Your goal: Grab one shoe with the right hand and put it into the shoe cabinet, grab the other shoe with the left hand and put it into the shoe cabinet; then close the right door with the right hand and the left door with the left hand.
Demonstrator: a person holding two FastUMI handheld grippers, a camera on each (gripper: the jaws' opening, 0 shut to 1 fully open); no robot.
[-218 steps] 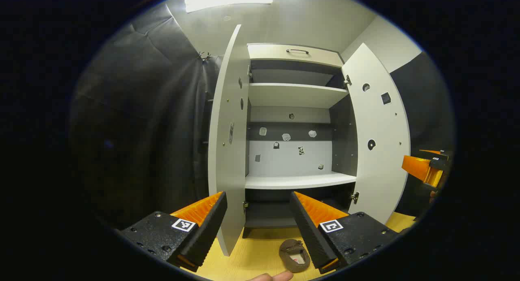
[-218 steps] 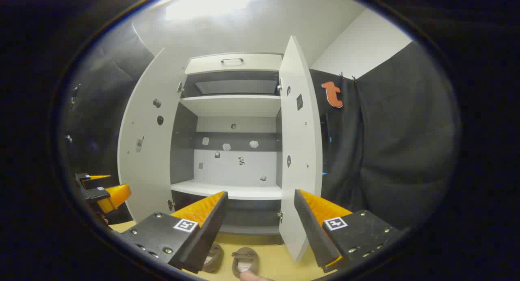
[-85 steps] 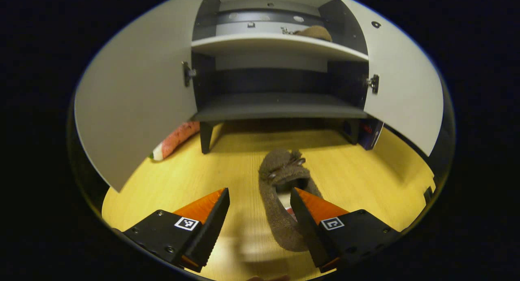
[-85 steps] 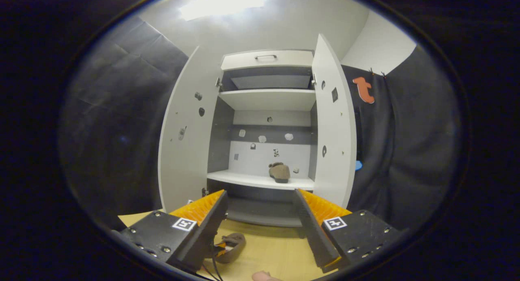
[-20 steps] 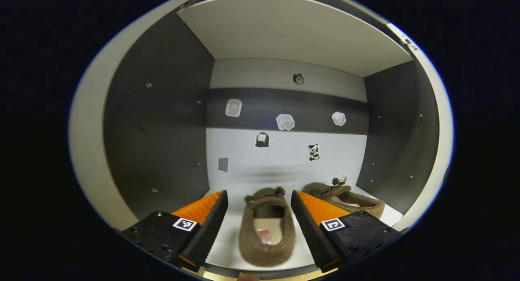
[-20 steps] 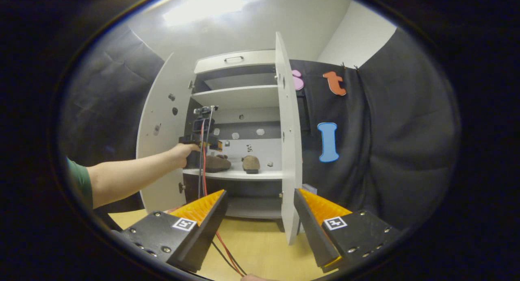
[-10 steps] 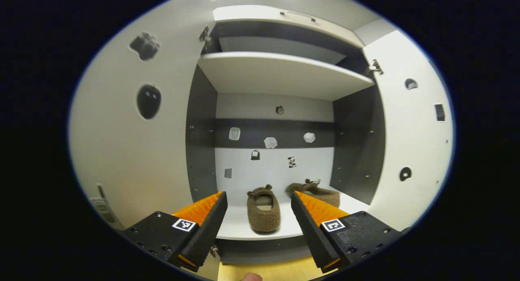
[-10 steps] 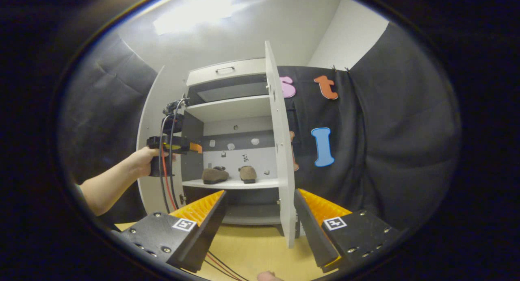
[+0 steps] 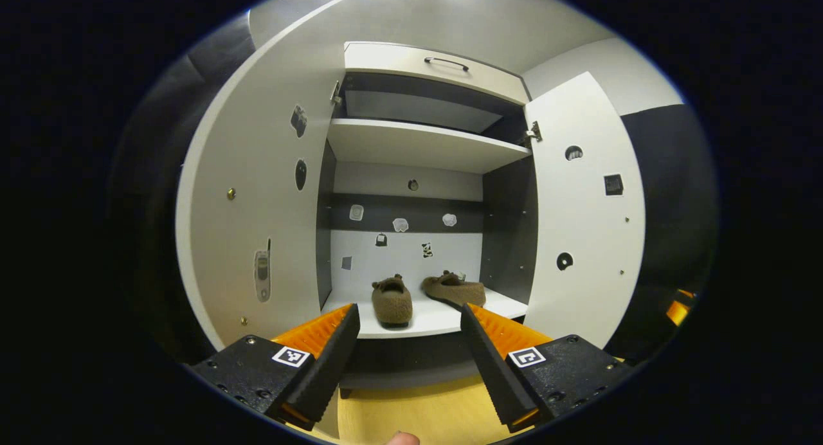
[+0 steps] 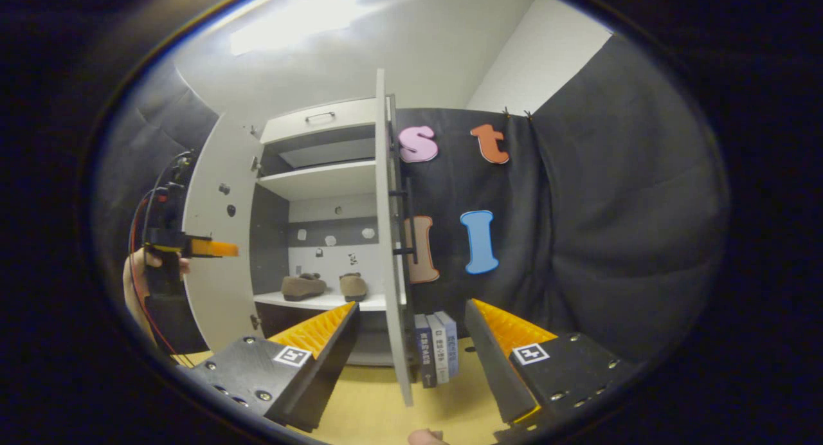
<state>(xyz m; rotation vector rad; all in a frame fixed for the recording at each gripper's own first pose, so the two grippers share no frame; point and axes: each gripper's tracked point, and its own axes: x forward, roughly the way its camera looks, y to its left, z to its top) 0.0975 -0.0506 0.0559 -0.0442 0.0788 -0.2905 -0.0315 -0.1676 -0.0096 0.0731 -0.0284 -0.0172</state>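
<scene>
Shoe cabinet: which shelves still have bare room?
In the shoe cabinet, the middle shelf is crowded: both shoes sit there, leaving bare strips at its front edge. The upper shelf and bottom shelf look bare.

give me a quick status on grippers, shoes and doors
Left gripper open, empty. Right gripper open, empty, by right door edge. Both shoes on cabinet shelf. Left door open too. Nothing blocking.

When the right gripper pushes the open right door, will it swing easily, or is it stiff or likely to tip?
The right door probably swings freely: it looks like a thin flat panel and hangs on a hinge. The open right gripper straddles its edge. Tipping seems unlikely; the cabinet stands broad on the floor.
</scene>
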